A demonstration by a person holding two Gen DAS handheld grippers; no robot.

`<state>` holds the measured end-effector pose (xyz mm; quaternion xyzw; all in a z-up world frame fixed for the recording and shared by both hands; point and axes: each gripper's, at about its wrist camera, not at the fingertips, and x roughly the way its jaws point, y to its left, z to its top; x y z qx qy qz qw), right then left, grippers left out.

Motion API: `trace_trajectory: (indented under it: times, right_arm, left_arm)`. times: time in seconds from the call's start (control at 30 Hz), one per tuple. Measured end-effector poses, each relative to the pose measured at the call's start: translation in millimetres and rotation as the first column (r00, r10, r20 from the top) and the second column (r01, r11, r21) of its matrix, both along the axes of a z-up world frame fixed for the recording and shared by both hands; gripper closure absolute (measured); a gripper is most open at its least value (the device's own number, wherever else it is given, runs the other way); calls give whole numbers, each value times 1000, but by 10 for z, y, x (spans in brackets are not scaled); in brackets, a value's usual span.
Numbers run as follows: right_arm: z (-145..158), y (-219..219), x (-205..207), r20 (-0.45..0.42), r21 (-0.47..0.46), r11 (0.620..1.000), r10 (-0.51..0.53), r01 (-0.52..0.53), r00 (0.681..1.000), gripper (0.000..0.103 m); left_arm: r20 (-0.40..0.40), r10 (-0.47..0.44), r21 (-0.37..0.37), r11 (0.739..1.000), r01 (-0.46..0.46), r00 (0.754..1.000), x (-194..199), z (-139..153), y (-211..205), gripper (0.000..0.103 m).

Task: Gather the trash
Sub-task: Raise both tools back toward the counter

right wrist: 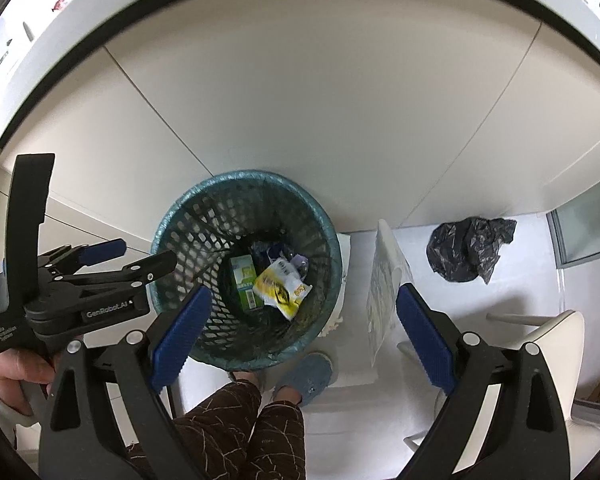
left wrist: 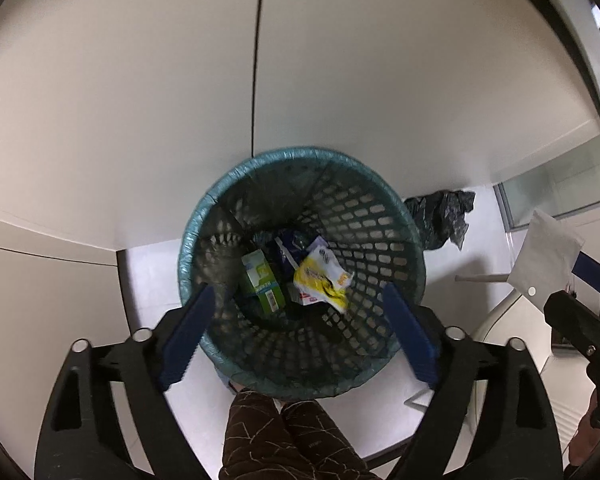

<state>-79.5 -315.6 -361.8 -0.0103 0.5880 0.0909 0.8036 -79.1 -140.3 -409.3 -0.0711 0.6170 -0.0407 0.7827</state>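
A teal mesh waste basket (left wrist: 300, 153) with a liner stands on the white floor against a cabinet. In it lie a green carton (left wrist: 262, 280), a yellow-and-white wrapper (left wrist: 324, 280) and some dark scraps. My left gripper (left wrist: 300, 292) hangs over the basket's mouth, open and empty. My right gripper (right wrist: 304, 294) is open too. A white sheet of paper (right wrist: 384, 280) hangs by its right finger, to the right of the basket (right wrist: 240, 176) and outside the rim. From the left wrist view, that paper (left wrist: 548, 256) sits at the right gripper's (left wrist: 576, 284) blue finger.
A crumpled black plastic bag (right wrist: 468, 248) lies on the floor right of the basket. A white chair (right wrist: 548, 332) stands at the right. The person's patterned trouser legs (right wrist: 236, 420) and a blue slipper (right wrist: 308, 376) are just in front of the basket.
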Motion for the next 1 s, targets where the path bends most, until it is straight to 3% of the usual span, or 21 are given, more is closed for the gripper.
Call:
trace_trajectory:
  times: [0.17, 0.6, 1.0]
  right_arm:
    - [298, -8, 36, 44, 1, 1000, 17, -17, 999, 14]
    - [1238, 42, 173, 176, 7, 996, 87, -89, 981, 14]
    - [1865, 72, 412, 284, 35, 994, 86, -101, 955, 14]
  left_arm:
    - [47, 35, -11, 999, -35, 998, -37, 380, 64, 6]
    - [165, 123, -1, 992, -124, 979, -138, 1556, 324, 6]
    - [285, 148, 40, 985, -166, 947, 41, 2289, 483, 6]
